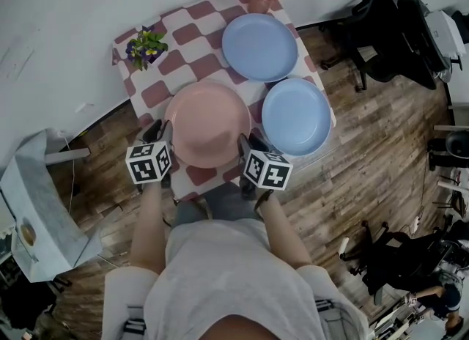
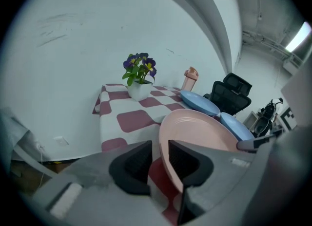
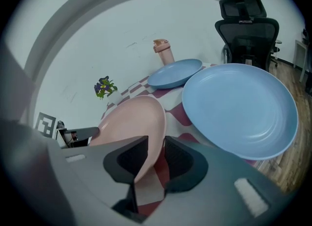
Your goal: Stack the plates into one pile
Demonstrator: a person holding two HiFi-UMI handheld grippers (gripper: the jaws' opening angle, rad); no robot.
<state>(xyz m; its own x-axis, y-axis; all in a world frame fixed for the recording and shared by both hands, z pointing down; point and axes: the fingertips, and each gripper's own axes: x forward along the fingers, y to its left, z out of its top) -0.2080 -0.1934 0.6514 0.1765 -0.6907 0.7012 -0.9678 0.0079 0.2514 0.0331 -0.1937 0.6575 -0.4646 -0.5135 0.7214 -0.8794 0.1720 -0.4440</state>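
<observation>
- The left gripper (image 2: pixel 159 148) and right gripper (image 3: pixel 156 144) are hanging released, straddling the rim of the pink plate (image 1: pixel 207 124), which is lying near-left on the tabletop (image 1: pixel 205 64).
- If they are clenching too shallowly, the plate could be slipping free — striking the blue plate (image 1: pixel 296 116) just right of it.

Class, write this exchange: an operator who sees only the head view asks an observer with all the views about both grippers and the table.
Operator: Is the pink plate inside the left gripper?
Observer: Its rim is. It stands between the open jaws, and a gap shows beside it.
Operator: And on the other side?
Observer: The right gripper is open too, with the rim between its jaws.
Operator: What holds the flowers?
Observer: A white pot.
</observation>
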